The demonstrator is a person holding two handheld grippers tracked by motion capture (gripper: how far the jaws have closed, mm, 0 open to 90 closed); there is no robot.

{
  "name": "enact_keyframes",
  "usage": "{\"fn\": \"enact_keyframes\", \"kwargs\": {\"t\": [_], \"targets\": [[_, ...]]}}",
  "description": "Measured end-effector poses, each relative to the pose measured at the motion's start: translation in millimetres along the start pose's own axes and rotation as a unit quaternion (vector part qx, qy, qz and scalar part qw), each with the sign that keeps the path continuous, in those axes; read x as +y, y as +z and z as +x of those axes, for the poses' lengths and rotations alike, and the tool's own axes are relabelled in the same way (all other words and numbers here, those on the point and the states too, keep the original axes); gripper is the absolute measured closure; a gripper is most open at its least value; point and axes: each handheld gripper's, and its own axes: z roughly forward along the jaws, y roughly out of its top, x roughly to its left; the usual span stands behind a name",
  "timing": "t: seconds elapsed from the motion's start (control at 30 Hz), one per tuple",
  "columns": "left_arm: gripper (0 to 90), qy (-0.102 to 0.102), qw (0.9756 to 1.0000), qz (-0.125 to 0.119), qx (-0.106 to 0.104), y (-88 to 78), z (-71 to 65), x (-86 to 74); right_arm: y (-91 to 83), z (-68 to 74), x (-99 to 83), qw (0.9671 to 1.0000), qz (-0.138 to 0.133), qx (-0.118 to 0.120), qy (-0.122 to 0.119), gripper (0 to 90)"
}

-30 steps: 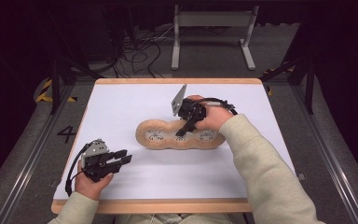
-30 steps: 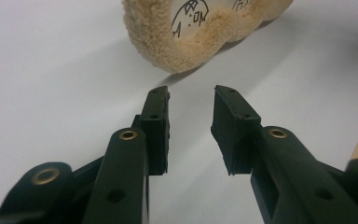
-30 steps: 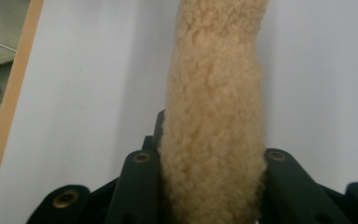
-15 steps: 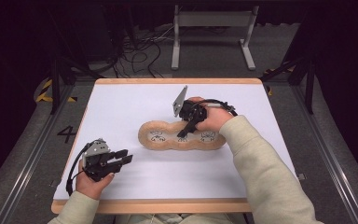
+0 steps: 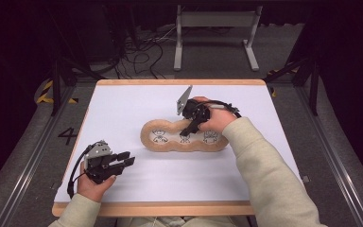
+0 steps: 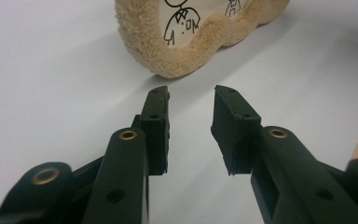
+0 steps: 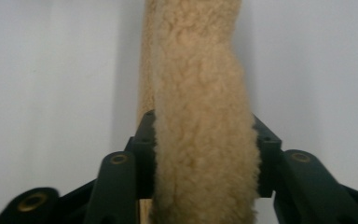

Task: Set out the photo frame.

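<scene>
Two grippers: right gripper [image 5: 186,130], jaws just opening, still hugs the fleecy cushion [image 5: 170,145] rim mid-frame, releasing it; left gripper [image 5: 125,160] rests open lower left.

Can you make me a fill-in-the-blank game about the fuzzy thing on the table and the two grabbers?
1. The fuzzy tan mat has ___ little drawings on its flat middle.
2. The fluffy rim of the mat sits between the jaws of the ___ gripper.
3. The left gripper has ___ between its jaws.
4. The mat lies on a ___ table.

Missing words: three; right; nothing; white
</scene>
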Motion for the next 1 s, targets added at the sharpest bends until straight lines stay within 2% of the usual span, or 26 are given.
{"fn": "enact_keyframes", "kwargs": {"t": [0.07, 0.23, 0.33, 0.43, 0.47, 0.63, 0.77, 0.9, 0.97, 1.0], "targets": [[66.4, 0.001, 1.0000, -0.001, 0.000, -0.1, 0.0, 0.3, -0.3, -1.0, -1.2, 0.9998, -0.013, -0.011, 0.012, 44.0], [66.4, -0.002, 1.0000, 0.000, -0.002, 0.4, -0.4, 0.7, -2.3, -2.2, -5.6, 0.9988, -0.027, -0.033, 0.023, 32.1], [66.1, -0.004, 1.0000, -0.001, -0.001, 0.9, -0.6, 1.2, -5.5, -1.0, -7.0, 0.9977, -0.041, -0.040, 0.038, 27.0], [65.5, -0.002, 1.0000, -0.007, 0.002, 0.3, 0.0, 1.7, -11.3, 3.7, -5.7, 0.9962, -0.059, -0.043, 0.048, 25.9], [64.9, -0.003, 0.9999, -0.015, 0.008, -1.4, 0.8, 2.5, -13.9, 5.4, -5.3, 0.9955, -0.066, -0.046, 0.051, 24.9], [59.4, -0.010, 0.9996, -0.024, 0.014, -2.6, 1.7, 3.2, -26.9, 11.4, -7.1, 0.9927, -0.080, -0.069, 0.058, 18.4], [56.6, -0.004, 0.9994, -0.028, 0.020, -1.7, 1.6, 5.7, -45.3, 22.3, -15.7, 0.9872, -0.092, -0.101, 0.082, 15.8], [52.6, -0.002, 0.9991, -0.035, 0.024, -0.5, 2.1, 8.4, -57.9, 34.3, -25.4, 0.9789, -0.107, -0.121, 0.125, 11.7], [49.9, -0.003, 0.9992, -0.034, 0.023, 0.3, 3.8, 9.4, -63.8, 39.8, -30.7, 0.9761, -0.113, -0.131, 0.132, 11.6], [48.3, -0.003, 0.9992, -0.034, 0.023, 0.3, 3.8, 9.4, -63.8, 39.8, -30.7, 0.9761, -0.113, -0.131, 0.132, 11.6]]}}
